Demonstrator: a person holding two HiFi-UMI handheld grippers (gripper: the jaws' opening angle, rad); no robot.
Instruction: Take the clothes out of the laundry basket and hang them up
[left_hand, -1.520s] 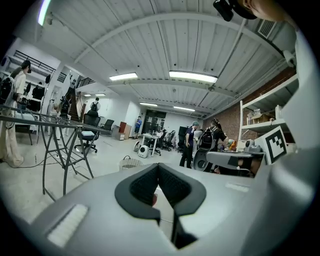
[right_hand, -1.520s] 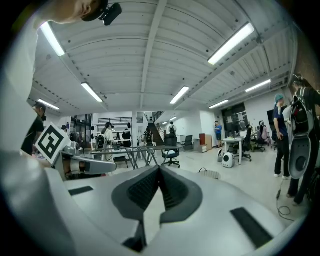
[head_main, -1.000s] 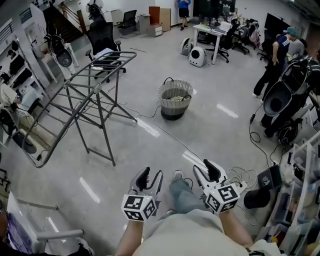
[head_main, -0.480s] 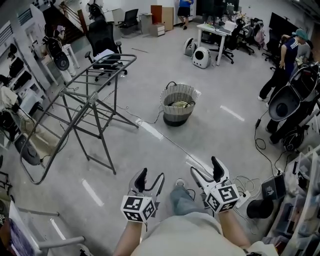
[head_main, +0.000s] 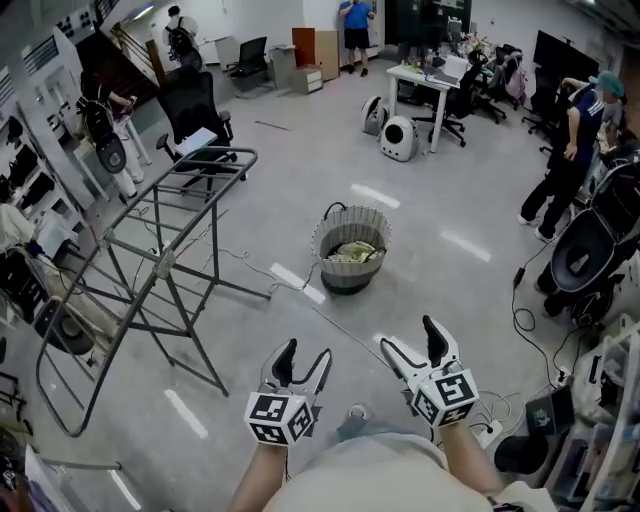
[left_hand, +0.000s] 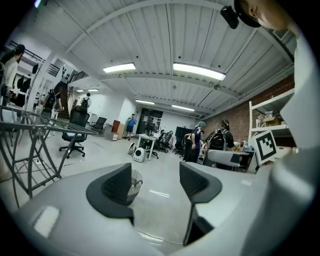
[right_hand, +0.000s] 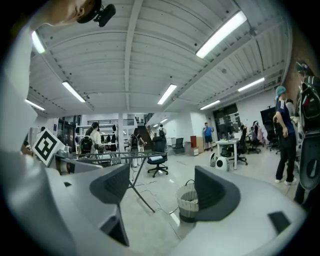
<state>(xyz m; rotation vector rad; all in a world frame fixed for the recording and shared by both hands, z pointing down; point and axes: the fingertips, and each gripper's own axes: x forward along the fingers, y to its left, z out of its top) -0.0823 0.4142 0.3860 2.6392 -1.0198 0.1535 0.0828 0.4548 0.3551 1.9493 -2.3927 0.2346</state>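
A round woven laundry basket (head_main: 351, 248) with light clothes (head_main: 352, 252) inside stands on the grey floor ahead of me. It also shows small in the left gripper view, laundry basket (left_hand: 135, 180), and in the right gripper view, laundry basket (right_hand: 187, 199). A grey folding drying rack (head_main: 150, 270) stands bare to its left; drying rack (right_hand: 117, 160). My left gripper (head_main: 303, 356) and right gripper (head_main: 412, 335) are held low in front of my body, well short of the basket. Both have just been opening, with nothing between the jaws.
A cable (head_main: 340, 325) runs across the floor toward the basket. Office chairs (head_main: 195, 110), a desk (head_main: 430, 80), a white round device (head_main: 398, 138) and several people stand at the back. A person (head_main: 565, 160) and black equipment (head_main: 590, 255) are on the right, shelving on the left.
I have walked toward the basket and the rack; both look nearer and lower in the head view. Both grippers' jaws have spread wider, most clearly the right one.
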